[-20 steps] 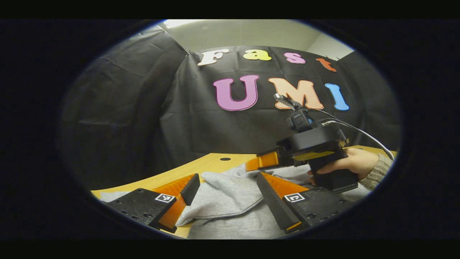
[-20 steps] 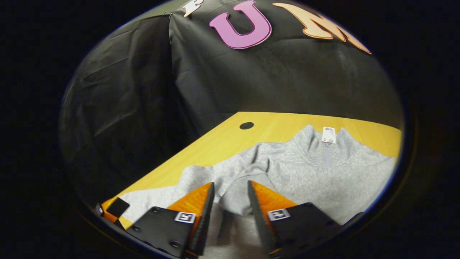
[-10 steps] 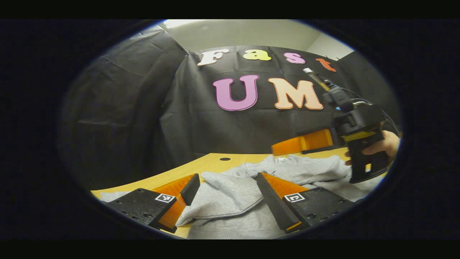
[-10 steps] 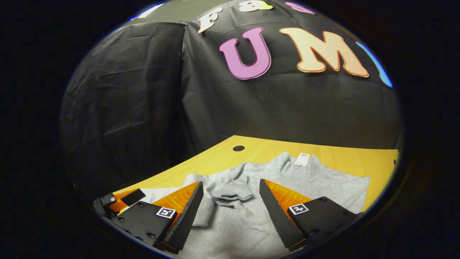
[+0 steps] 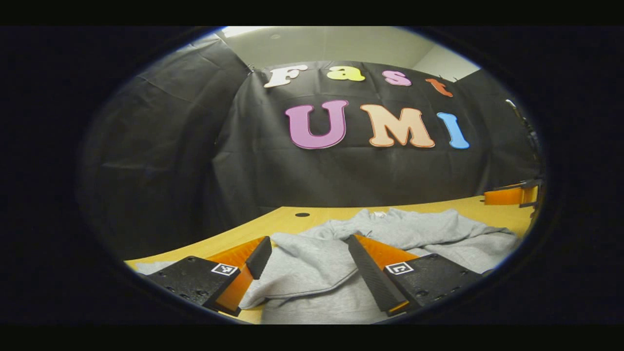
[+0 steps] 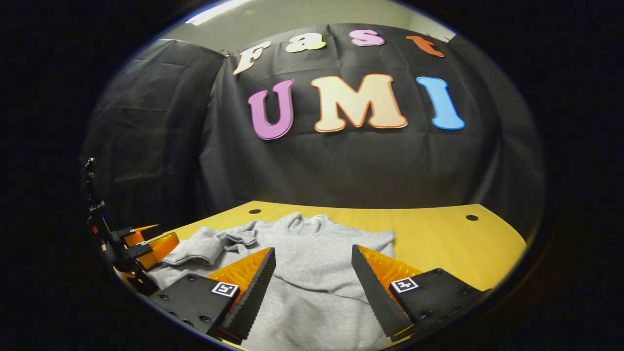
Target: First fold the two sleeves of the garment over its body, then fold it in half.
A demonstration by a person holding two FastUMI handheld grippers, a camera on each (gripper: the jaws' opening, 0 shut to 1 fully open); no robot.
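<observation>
A: Start close in. How does the left gripper (image 5: 308, 267) stand?

B: In the left gripper view its two fingers are spread wide, low over the grey garment (image 5: 312, 273). A folded flap of the cloth lies in the gap between them, with a curved seam edge running across it. I cannot tell whether either finger touches the cloth; neither presses on it.

A: And the right gripper (image 6: 313, 275)?

B: Also spread wide in the right gripper view, holding nothing. Its fingers hang over the near part of the garment (image 6: 312, 273), and the smooth grey body shows between them.

A: Where does the garment lie?

B: On the yellow wooden surface (image 6: 438, 239), spread flat with the collar (image 6: 307, 220) at the far side, towards the booth's wall. In the right gripper view one sleeve (image 6: 214, 241) lies bunched and folded over the body on the left of the picture, its cuff near the collar. The right edge of the body runs straight, with bare surface beyond it.

A: Does either view catch the other gripper?

B: Yes. The right gripper view shows the left gripper at the far left edge, just beside the bunched sleeve. The left gripper view shows the right gripper's finger (image 5: 507, 196) at the far right edge, above the surface and apart from the cloth.

A: Anything farther back?

B: Two small dark holes (image 6: 254, 211) in the surface near its far edge, then the black cloth wall
</observation>
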